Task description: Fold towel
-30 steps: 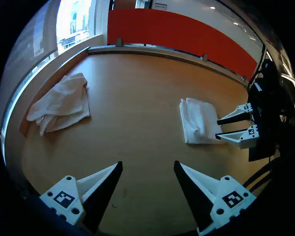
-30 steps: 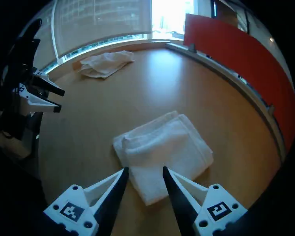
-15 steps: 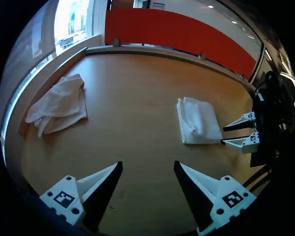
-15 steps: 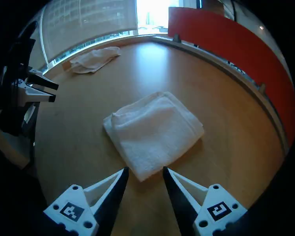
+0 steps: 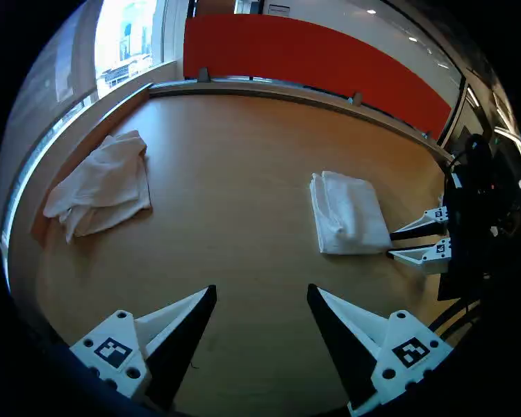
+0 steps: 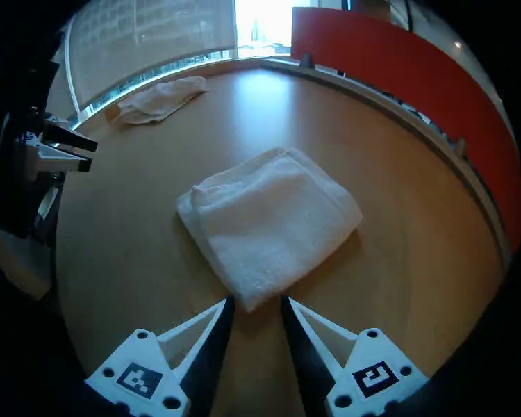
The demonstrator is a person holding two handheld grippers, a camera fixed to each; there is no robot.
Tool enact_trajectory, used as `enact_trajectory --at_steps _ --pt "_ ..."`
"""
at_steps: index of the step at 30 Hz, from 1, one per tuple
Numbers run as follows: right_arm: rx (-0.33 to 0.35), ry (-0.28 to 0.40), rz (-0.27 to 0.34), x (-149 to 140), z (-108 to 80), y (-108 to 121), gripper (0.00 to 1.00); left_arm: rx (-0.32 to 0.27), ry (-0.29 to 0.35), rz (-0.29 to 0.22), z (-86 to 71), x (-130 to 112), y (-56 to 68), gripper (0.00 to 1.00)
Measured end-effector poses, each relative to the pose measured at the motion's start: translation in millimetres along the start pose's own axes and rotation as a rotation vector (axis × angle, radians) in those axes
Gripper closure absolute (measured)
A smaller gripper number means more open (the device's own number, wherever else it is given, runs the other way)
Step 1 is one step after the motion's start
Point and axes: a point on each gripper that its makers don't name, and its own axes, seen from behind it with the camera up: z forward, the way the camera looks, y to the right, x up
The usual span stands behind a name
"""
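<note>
I've pulled R gripper (image 6: 257, 300) back just off the folded towel (image 6: 271, 215), claw released, L gripper (image 5: 260, 288) open too – fold prob done

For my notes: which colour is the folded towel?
White; the folded towel shows best in the right gripper view.
</note>
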Motion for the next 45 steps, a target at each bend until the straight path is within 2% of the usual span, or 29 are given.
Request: enact_trajectory --at_steps 2,10,12,18,24,37,41,45 --pt "0.000 0.003 0.012 0 1.0 0 0.52 -0.001 0.001 0.000 -0.1 1 0.3 0.03" --pt "0.001 0.012 0.029 -4 5.4 -3 0.90 -0.002 0.001 0.001 0.4 2 0.4 0.03" --pt "-0.001 0.017 0.031 -3 5.8 -3 0.94 -0.001 0.000 0.001 0.5 1 0.3 0.03" --pt "-0.003 0.036 0.034 3 2.4 -1 0.96 -0.002 -0.001 0.003 1.5 1 0.0 0.03" --pt "-0.019 0.091 0.018 32 -11.8 7 0.97 -0.005 0.005 0.006 3.0 5 2.5 0.03" --pt "-0.066 0.276 -0.061 144 -75.2 35 0.97 -0.023 0.039 0.018 1.8 23 16.0 0.03" --pt "-0.075 0.311 -0.070 164 -94.2 42 0.97 -0.028 0.046 0.021 1.2 27 20.2 0.03" --pt "-0.088 0.327 -0.069 170 -107.5 51 0.97 -0.034 0.050 0.025 0.8 30 24.4 0.03"
